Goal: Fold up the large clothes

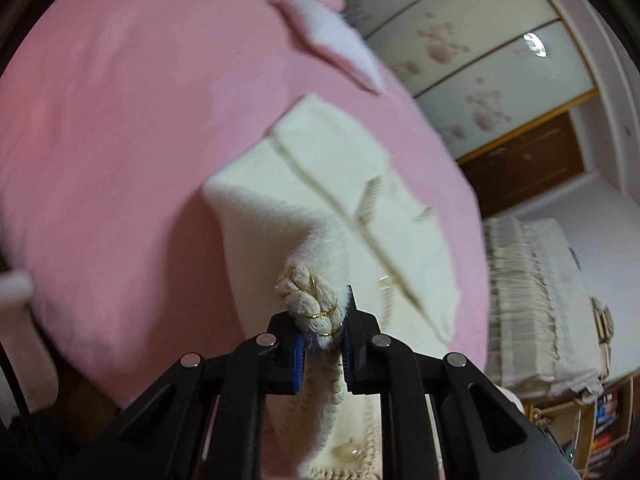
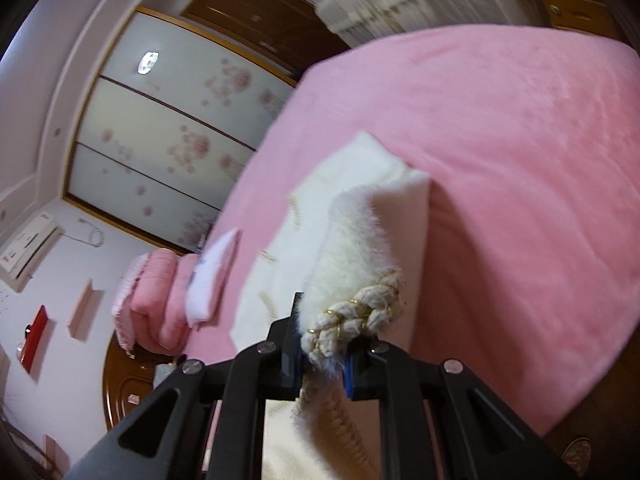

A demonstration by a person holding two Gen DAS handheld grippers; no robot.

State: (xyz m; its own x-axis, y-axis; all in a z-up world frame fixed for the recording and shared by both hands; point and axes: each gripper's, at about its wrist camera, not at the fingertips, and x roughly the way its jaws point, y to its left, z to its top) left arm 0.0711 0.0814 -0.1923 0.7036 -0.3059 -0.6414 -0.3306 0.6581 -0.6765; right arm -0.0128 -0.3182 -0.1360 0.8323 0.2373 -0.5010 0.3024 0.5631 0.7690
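Observation:
A cream fluffy garment (image 1: 320,184) with braided gold-thread trim lies on the pink bed cover (image 1: 120,120). My left gripper (image 1: 322,336) is shut on its braided edge (image 1: 308,300), which stands lifted off the bed between the blue pads. In the right wrist view the same garment (image 2: 360,216) drapes down to the bed, and my right gripper (image 2: 322,354) is shut on another stretch of braided trim (image 2: 356,320). A pearl button (image 1: 350,451) shows low on the hanging cloth. The garment's lower part is hidden behind the gripper arms.
Folded pink and white bedding (image 2: 172,292) sits at the head of the bed (image 2: 520,160). Sliding wardrobe doors with a flower print (image 1: 472,40) stand beyond the bed. A fringed cream cloth (image 1: 536,300) covers furniture beside it. A bookshelf (image 1: 604,420) is at lower right.

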